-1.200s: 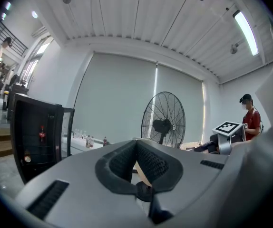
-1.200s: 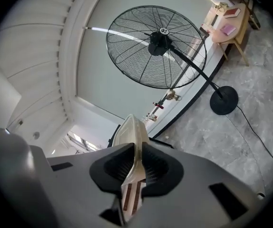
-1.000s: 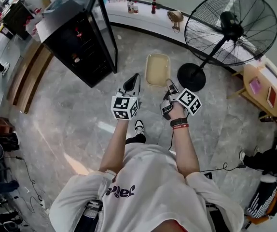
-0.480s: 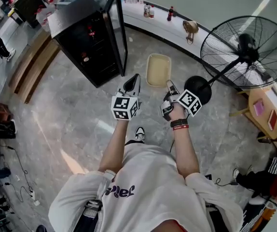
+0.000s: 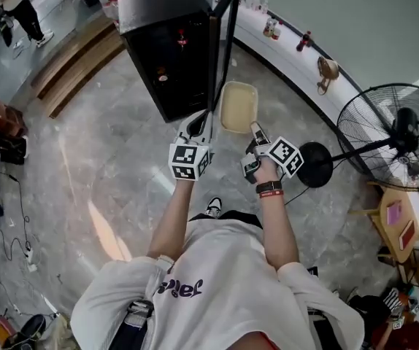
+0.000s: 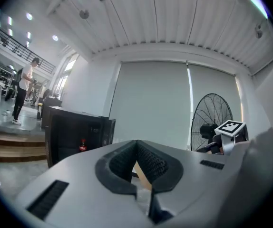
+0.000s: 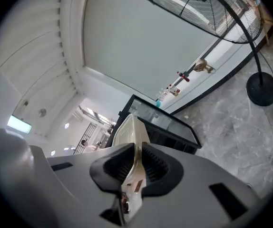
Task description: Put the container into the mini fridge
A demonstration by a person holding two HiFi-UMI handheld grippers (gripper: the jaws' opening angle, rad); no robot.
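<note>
I hold a shallow beige container (image 5: 239, 106) level in front of me, one gripper on each side. The left gripper (image 5: 207, 119) is shut on its left rim; in the left gripper view a beige sliver of it sits pinched between the pads of that gripper (image 6: 140, 171). The right gripper (image 5: 254, 128) is shut on the near right rim, and in the right gripper view the container (image 7: 128, 127) stands up out of the closed pads of that gripper (image 7: 135, 158). The black mini fridge (image 5: 164, 46) stands just beyond, its glass door (image 5: 223, 39) swung open, with bottles (image 6: 82, 145) inside.
A pedestal fan (image 5: 392, 133) stands at the right, its base (image 5: 314, 164) near my right hand. A white ledge with bottles (image 5: 290, 39) runs along the wall. Wooden steps (image 5: 74, 71) lie left of the fridge. A person (image 5: 12, 2) stands at the far left.
The fridge has come closer and now stands straight ahead of the container; the fan has slid off to the right. Both grippers keep the same hold on the container.
</note>
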